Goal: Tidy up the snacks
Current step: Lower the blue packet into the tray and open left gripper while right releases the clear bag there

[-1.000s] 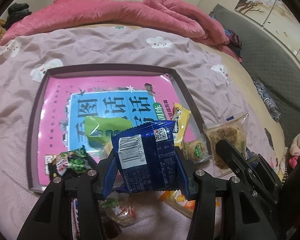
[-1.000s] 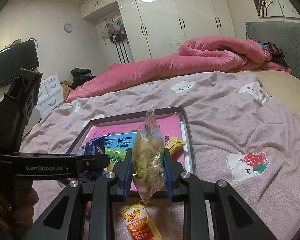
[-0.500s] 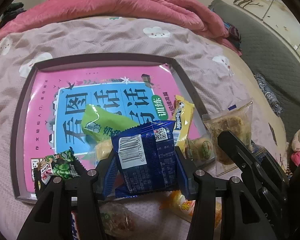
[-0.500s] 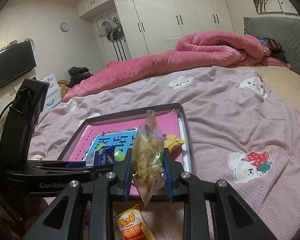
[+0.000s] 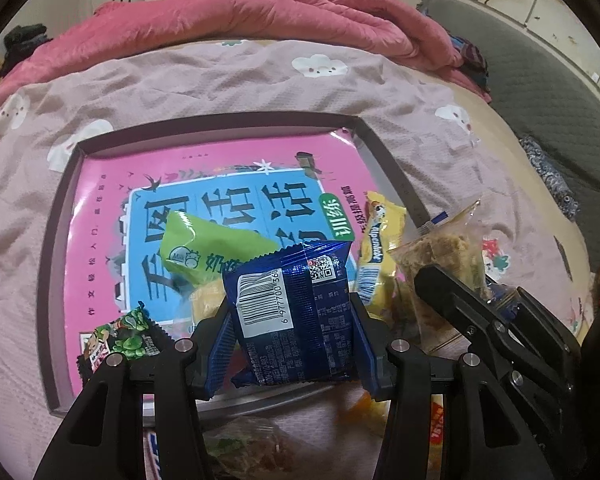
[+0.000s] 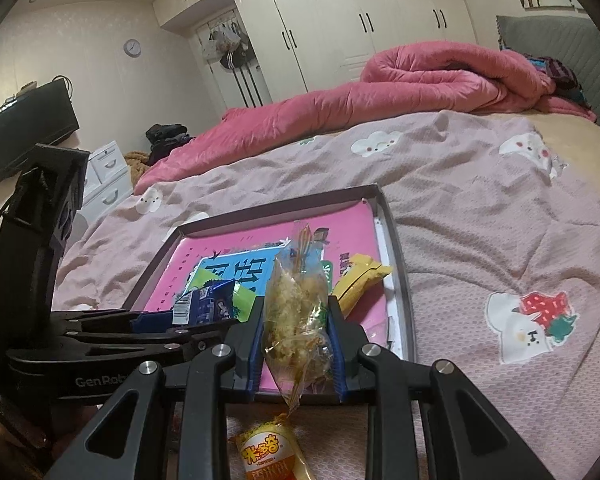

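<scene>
Clearly both hands are loaded. The left gripper [image 5: 292,320] has its jaws partly closed on a blue snack packet [image 5: 290,308], pads pressing its two side edges, barcode facing the camera; the packet hangs over the near edge of the tray [image 5: 56,240], which lies on the bed [image 5: 220,76]. The right gripper [image 6: 298,336] is closed narrow on a clear bag of crumbly pastry [image 6: 298,312], held upright with its crimped top pointing up, over the tray's near right corner.

Inside the tray, on a pink book cover [image 5: 112,184], lie a green packet [image 5: 208,248] toward the near middle, a yellow packet [image 5: 378,236] against the right edge, and a small dark packet with green peas [image 5: 120,340] at the near left corner. An orange-labelled snack [image 6: 272,454] sits on the bed just outside the near edge.

I judge both held items light and soft. The blue foil looks slick and air-puffed, so a squeeze across its sides will crumple it but should hold; gripping nearer a crimped seam would slip less. The pastry looks fragile and could crush under hard pressure, so the sealed top or bottom flap is the safer place to pinch it.
</scene>
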`<control>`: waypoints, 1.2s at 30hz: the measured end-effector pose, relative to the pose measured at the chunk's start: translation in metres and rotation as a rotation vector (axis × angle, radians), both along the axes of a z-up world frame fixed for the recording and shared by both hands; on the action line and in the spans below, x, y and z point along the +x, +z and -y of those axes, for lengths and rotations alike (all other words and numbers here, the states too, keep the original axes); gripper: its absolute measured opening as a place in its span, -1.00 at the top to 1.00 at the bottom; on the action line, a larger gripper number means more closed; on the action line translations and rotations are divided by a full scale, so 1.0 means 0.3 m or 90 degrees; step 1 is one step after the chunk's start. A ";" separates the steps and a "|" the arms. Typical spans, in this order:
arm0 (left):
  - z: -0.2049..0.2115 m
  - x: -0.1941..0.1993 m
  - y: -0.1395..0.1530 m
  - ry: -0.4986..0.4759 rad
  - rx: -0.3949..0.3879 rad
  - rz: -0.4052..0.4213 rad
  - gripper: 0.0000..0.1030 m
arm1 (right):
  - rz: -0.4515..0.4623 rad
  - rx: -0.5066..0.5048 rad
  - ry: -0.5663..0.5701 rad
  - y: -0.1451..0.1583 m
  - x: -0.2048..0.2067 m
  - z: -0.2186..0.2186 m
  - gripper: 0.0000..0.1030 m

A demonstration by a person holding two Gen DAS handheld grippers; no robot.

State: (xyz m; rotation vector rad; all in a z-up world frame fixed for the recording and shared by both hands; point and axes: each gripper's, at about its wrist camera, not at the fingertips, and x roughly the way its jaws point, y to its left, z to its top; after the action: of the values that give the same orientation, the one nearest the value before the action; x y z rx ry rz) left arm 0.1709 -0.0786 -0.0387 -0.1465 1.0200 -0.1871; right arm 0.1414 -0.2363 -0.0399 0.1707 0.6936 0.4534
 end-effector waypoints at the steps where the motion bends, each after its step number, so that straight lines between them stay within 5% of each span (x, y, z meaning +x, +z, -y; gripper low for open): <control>1: -0.002 0.000 -0.001 0.001 0.007 0.000 -0.04 | -0.004 0.004 0.004 -0.004 0.004 -0.001 0.46; 36: -0.003 0.008 -0.006 0.010 0.044 -0.013 -0.04 | -0.073 0.025 0.056 -0.069 0.028 -0.014 0.39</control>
State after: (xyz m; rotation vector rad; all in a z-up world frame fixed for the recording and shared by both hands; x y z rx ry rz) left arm 0.1733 -0.0778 -0.0404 -0.0937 1.0448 -0.1351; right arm 0.1500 -0.2322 -0.0607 0.2052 0.8076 0.5450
